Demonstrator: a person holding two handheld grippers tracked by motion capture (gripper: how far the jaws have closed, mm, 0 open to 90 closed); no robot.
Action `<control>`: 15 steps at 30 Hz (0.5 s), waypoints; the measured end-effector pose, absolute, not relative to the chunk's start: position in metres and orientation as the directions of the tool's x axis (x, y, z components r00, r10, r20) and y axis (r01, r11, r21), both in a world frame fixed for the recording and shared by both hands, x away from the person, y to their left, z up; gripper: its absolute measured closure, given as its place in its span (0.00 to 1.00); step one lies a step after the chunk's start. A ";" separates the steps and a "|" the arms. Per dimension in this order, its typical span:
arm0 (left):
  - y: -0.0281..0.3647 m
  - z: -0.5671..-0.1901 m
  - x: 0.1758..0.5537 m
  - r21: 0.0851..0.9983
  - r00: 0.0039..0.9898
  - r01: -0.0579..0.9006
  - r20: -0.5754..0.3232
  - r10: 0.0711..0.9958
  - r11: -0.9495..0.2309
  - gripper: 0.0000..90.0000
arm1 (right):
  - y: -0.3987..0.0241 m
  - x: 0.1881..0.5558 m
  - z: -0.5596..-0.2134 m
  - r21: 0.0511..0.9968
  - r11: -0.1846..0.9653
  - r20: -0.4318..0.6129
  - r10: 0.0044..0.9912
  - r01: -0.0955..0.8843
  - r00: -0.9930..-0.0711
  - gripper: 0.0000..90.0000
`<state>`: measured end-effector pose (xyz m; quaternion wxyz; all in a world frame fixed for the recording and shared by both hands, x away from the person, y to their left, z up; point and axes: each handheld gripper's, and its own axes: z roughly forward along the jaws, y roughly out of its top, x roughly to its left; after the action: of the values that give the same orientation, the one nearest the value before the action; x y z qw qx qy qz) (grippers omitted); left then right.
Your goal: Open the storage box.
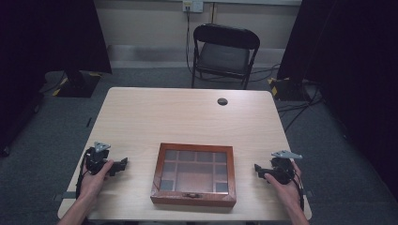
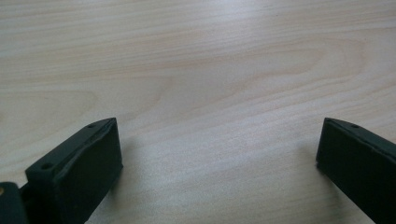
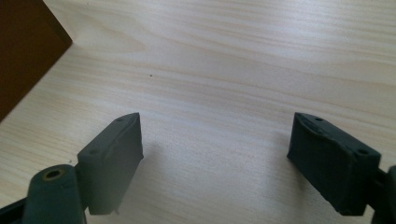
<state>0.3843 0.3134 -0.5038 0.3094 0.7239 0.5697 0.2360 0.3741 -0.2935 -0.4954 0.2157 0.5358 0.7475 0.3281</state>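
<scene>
I am resting the left gripper (image 1: 123,164) and right gripper (image 1: 257,168) on the table (image 1: 187,112), jaws spread and empty, flanking the closed glass-lidded wooden box (image 1: 194,174), seemingly staged for approach.

Our left hand (image 1: 94,180), at 7 o'clock, grips the left gripper (image 1: 123,163), jaws spread wide, pointing toward 3. Our right hand (image 1: 284,185), at 5 o'clock, grips the right gripper (image 1: 257,168), jaws spread, pointing toward 9.
</scene>
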 end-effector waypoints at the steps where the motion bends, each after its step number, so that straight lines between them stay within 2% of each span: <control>1: 0.314 -0.504 0.385 0.717 0.243 0.678 -0.009 0.970 -0.164 0.00 | -0.294 0.374 -0.494 0.723 0.195 0.047 0.943 0.662 -0.329 0.16; 3: 0.315 -0.504 0.386 0.715 0.258 0.677 -0.008 0.966 -0.175 0.00 | -0.294 0.374 -0.490 0.727 0.185 0.067 0.939 0.661 -0.337 0.19; 5: 0.315 -0.504 0.386 0.714 0.263 0.677 -0.010 0.965 -0.177 0.00 | -0.294 0.373 -0.486 0.718 0.182 0.099 0.929 0.672 -0.358 0.28; 6: 0.315 -0.504 0.386 0.714 0.263 0.677 -0.010 0.965 -0.177 0.00 | -0.294 0.373 -0.486 0.718 0.182 0.099 0.929 0.672 -0.358 0.28; 7: 0.315 -0.504 0.386 0.714 0.263 0.677 -0.009 0.965 -0.178 0.00 | -0.291 0.370 -0.481 0.721 0.177 0.134 0.913 0.670 -0.386 0.30; 12: 0.315 -0.504 0.386 0.714 0.263 0.677 -0.009 0.965 -0.178 0.00 | -0.281 0.365 -0.468 0.741 0.201 0.154 0.878 0.640 -0.454 0.43; 14: 0.315 -0.504 0.386 0.714 0.263 0.677 -0.009 0.965 -0.178 0.00 | -0.278 0.363 -0.465 0.744 0.203 0.168 0.866 0.637 -0.472 0.45; 15: 0.315 -0.504 0.386 0.714 0.263 0.677 -0.009 0.965 -0.178 0.00 | -0.271 0.360 -0.459 0.756 0.211 0.180 0.844 0.620 -0.506 0.49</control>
<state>0.3862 0.3149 -0.5036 0.3104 0.7315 0.5611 0.2319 0.3602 -0.2714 -0.4591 0.1370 0.4778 0.7659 0.4080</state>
